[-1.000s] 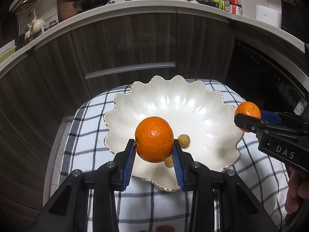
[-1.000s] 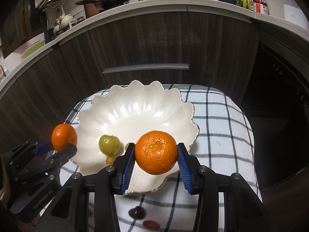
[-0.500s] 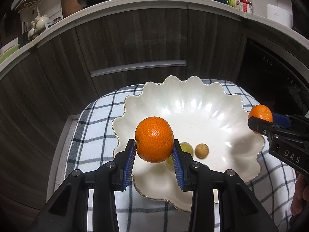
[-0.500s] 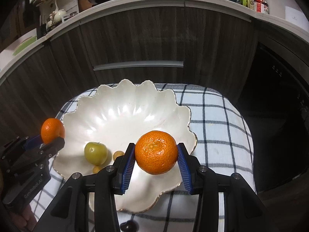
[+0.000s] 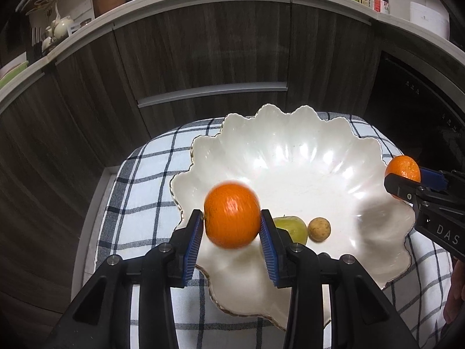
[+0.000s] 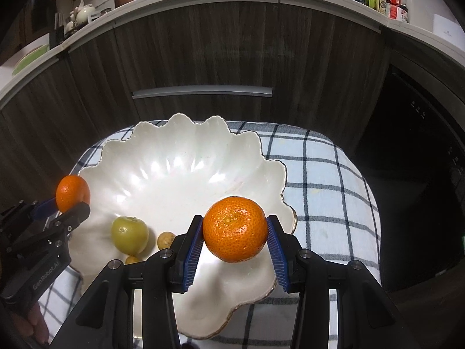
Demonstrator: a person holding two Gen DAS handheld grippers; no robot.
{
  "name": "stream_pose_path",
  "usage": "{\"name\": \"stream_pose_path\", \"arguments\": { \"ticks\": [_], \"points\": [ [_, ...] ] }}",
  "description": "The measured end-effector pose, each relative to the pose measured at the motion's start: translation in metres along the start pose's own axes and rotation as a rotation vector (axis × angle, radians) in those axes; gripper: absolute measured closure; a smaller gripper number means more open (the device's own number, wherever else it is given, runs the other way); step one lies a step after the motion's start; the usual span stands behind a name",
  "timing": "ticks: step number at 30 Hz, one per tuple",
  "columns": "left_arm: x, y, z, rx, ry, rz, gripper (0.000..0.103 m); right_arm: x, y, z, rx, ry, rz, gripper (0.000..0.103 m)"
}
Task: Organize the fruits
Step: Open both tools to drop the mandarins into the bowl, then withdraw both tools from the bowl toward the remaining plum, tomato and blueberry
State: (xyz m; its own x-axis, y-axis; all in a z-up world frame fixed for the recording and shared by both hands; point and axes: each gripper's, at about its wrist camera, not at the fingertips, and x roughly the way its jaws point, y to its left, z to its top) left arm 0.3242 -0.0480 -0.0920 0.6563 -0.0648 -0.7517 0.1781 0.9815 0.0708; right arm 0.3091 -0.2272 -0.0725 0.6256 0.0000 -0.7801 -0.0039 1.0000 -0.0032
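Left gripper [image 5: 232, 226] held blurred orange [image 5: 232, 214] between blue pads, above left rim of white scalloped bowl [image 5: 305, 157]. Right gripper [image 6: 234, 240] clamped second orange [image 6: 234, 229] above bowl's right rim. Bowl sat on checked cloth [image 6: 325, 186]. Left view: green fruit [image 5: 293, 228] half hidden behind pad, small brown fruit [image 5: 319, 229] just beside it. Right view only: green fruit whole, plus smaller yellow fruit [image 6: 133, 259] near bowl's front edge. Each view showed other gripper from side, orange in its grip.
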Motion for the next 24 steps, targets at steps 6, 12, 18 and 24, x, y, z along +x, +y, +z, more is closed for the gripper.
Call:
{"name": "stream_pose_path", "arguments": {
  "ticks": [6, 12, 18, 24],
  "points": [
    [-0.006, 0.004, 0.004, -0.01, -0.031, 0.021, 0.04, 0.001, 0.0, 0.002, -0.003, 0.006, -0.024, 0.054],
    [-0.012, 0.006, 0.005, -0.025, -0.046, 0.029, 0.029, -0.015, 0.0, 0.008, 0.001, -0.06, -0.082, 0.024],
    [-0.023, 0.006, 0.009, -0.022, -0.068, 0.03, 0.021, -0.027, -0.001, 0.011, 0.007, -0.084, -0.081, 0.024],
    [-0.036, 0.007, 0.009, -0.026, -0.082, 0.03, 0.02, -0.04, -0.001, 0.01, 0.014, -0.105, -0.07, 0.024]
  ]
}}
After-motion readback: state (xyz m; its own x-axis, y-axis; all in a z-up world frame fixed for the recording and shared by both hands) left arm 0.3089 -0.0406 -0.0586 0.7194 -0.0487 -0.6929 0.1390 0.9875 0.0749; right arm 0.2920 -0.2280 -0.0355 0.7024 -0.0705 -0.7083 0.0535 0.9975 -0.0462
